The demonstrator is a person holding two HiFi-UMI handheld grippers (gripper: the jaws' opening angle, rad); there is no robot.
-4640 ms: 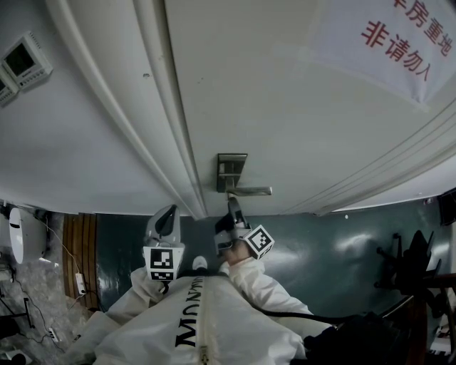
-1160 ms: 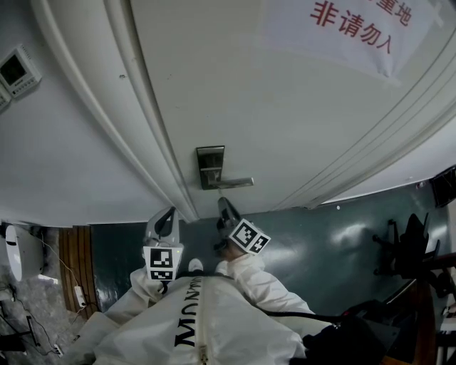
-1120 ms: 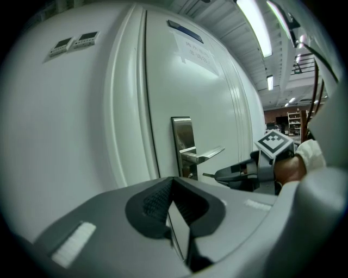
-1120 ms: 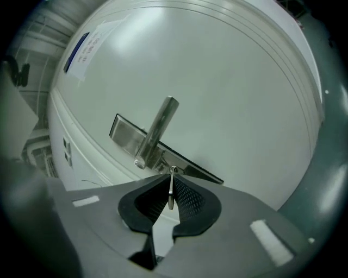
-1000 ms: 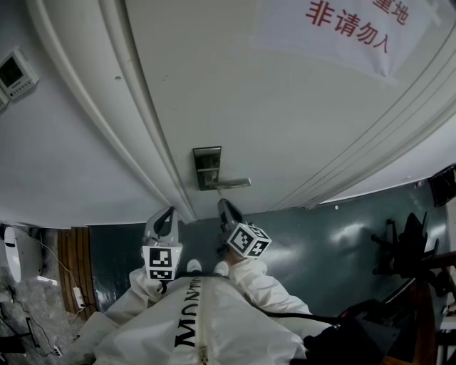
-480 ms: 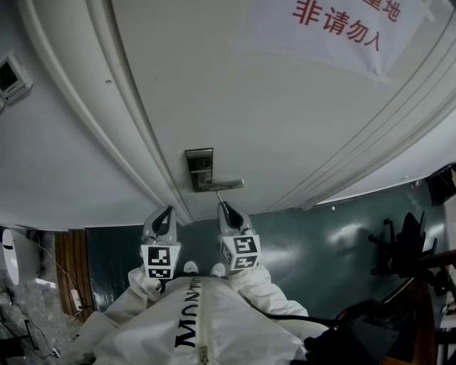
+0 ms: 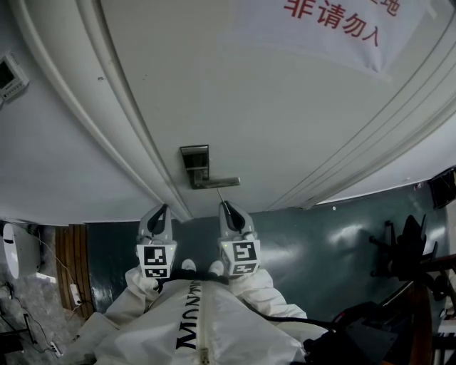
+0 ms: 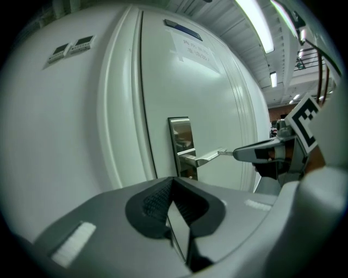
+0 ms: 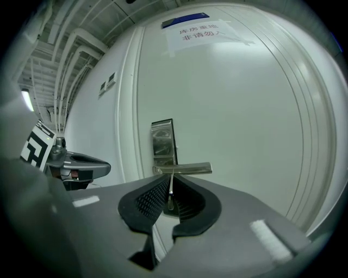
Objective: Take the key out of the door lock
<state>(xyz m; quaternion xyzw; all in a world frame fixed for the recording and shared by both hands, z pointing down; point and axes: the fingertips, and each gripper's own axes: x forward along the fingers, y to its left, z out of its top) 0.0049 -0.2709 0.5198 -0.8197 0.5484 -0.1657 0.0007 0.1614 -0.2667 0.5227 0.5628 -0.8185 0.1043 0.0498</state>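
A white door [image 7: 285, 107] carries a steel lock plate [image 7: 194, 162] with a lever handle [image 7: 217, 182]. My right gripper [image 7: 226, 208] hangs just below the handle, shut on a thin silver key [image 7: 221, 192]. In the right gripper view the key [image 9: 171, 187] stands upright between the ribbed pads [image 9: 149, 200], its blade pointing at the handle [image 9: 187, 168]. The left gripper view shows the key [image 8: 225, 152] sticking out of the right gripper [image 8: 242, 154], its tip by the end of the handle [image 8: 204, 157]. My left gripper [image 7: 158, 214] is shut on nothing, apart from the door.
A paper notice with red characters [image 7: 331, 21] is stuck high on the door. The door frame [image 7: 107, 128] runs to the left of the lock, with wall panels [image 7: 11, 71] beyond it. The floor is dark green [image 7: 320, 235], with dark equipment [image 7: 410, 264] at the right.
My right gripper has rolled upright, so its marker cube now faces the head camera, and it has risen a little with the key. The left gripper has stayed put.
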